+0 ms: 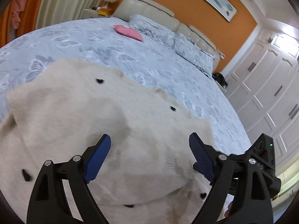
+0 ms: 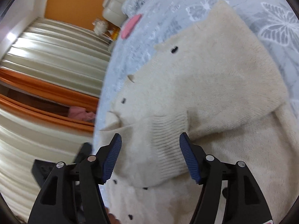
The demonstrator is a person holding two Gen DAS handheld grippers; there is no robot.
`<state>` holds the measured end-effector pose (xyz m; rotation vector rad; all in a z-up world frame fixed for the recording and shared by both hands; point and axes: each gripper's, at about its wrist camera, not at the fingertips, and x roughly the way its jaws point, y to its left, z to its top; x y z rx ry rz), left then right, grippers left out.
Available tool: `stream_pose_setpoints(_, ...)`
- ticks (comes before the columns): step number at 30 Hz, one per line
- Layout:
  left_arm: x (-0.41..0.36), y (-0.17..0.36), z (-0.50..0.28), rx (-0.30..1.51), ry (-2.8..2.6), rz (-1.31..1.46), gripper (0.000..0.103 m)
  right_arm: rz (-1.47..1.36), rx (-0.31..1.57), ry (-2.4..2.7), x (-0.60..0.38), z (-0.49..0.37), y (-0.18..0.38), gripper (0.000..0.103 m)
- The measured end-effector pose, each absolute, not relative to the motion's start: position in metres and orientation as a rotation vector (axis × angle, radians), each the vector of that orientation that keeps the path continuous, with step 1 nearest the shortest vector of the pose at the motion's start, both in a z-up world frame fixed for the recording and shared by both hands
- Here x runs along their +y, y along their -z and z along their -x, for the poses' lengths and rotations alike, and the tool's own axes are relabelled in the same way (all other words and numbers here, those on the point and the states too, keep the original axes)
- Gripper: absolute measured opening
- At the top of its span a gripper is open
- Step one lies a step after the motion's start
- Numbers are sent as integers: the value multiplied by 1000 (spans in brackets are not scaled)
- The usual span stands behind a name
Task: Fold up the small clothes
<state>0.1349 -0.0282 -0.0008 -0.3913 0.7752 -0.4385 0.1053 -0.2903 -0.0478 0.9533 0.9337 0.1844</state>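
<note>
My left tongs (image 1: 149, 149) and right tongs (image 2: 150, 149) both gape, holding nothing, over the cream cardigan (image 1: 89, 123) spread on the bed (image 1: 93, 41). The cuff (image 2: 166, 145) lies between my right pads; pinching too deep could drag lower layers and undo the fold.

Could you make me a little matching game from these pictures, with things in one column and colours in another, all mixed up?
Things:
1. cardigan
2. small folded garment near the pillows
3. bedspread
4. wall behind the bed

Colours:
A. orange
B. pale blue with a butterfly pattern
C. cream with dark buttons
D. pink

Pairs: 1-C, 2-D, 3-B, 4-A

Both grippers, left and right, hang open over the cardigan.
</note>
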Motion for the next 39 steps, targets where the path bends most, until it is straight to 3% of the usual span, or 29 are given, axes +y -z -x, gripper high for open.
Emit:
stream_pose_setpoints(12, 42, 3, -159, 745, 266, 472, 83, -555, 1027, 38, -259, -105, 52, 63)
stream_pose_setpoints(15, 65, -2, -161, 713, 220, 509, 83, -577, 1025, 10, -262, -99, 56, 63)
stream_pose_setpoints(16, 74, -3, -163, 709, 201, 526, 83, -596, 1045, -28, -260, -101, 62, 51)
stream_pose_setpoints(17, 80, -2, -164, 708, 189, 537, 83, -595, 1053, -51, -256, -101, 64, 19)
stream_pose_setpoints(18, 84, -1, -165, 709, 176, 546, 83, -597, 1051, -77, -252, -102, 62, 13)
stream_pose_setpoints(21, 98, 1, -166, 706, 139, 579, 83, -565, 927, -147, -240, -104, 17, 12)
stream_pose_setpoints(25, 111, -4, -162, 666, 115, 611, 83, -443, 665, -158, -253, -106, -86, 12)
stream_pose_setpoints(27, 112, -5, -163, 657, 115, 615, 84, -406, 631, -101, -272, -107, -97, 12)
stream_pose_setpoints(33, 100, 15, -174, 773, 112, 596, 84, -390, 1047, 177, -349, -133, 45, 13)
stream_pose_setpoints(37, 91, 23, -178, 822, 109, 534, 84, -396, 913, 152, -348, -107, 30, 13)
stream_pose_setpoints(39, 87, 29, -180, 847, 97, 517, 84, -398, 990, 184, -357, -116, 51, 13)
